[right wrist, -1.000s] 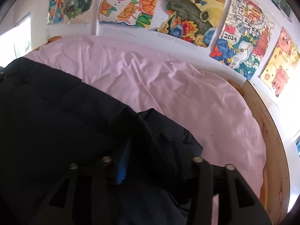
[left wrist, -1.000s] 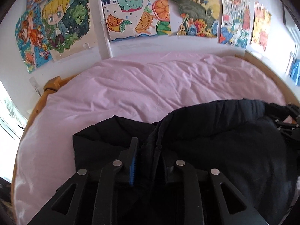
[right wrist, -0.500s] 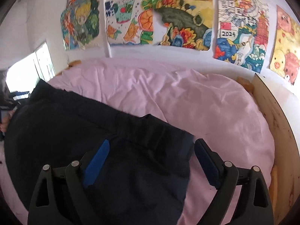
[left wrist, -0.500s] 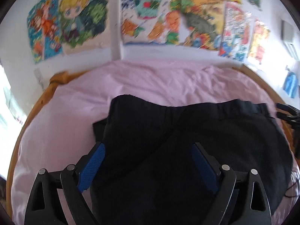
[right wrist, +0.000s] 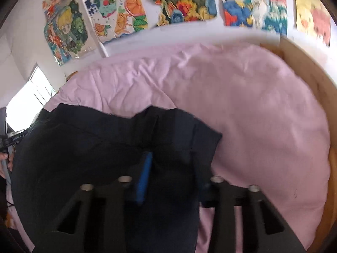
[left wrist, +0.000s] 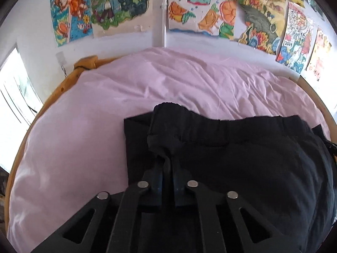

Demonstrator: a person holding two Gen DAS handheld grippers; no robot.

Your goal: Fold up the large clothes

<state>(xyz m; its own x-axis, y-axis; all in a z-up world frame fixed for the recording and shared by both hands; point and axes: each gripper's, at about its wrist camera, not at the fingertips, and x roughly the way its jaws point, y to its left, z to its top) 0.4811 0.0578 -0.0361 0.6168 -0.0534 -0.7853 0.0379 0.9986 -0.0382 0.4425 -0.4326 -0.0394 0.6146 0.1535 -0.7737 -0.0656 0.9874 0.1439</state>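
- My left gripper (left wrist: 167, 181) is pinched fully closed on a raised fold of the black garment (left wrist: 242, 158), the blue pads tight against the cloth between them.
- From that wrist view the garment spreads from the centre out toward 3 and 4 o'clock, its gathered waistband edge running across at about 1 o'clock, a flat corner showing at 11 o'clock.
- My right gripper (right wrist: 172, 177) has its jaws closing, and a thick bunch of the same black garment (right wrist: 94, 147) sits between them; the left blue pad (right wrist: 144, 179) shows, the other is hidden by cloth, so I cannot tell whether they press yet.
- In the right wrist view the garment fills the lower left, from 6 round to 10 o'clock, its corner reaching toward 3 o'clock.
- It lies on the pink bedsheet (left wrist: 189, 80), inside a wooden bed frame (right wrist: 305, 80).
- Coloured drawings (left wrist: 118, 2) line the wall at 12 o'clock.
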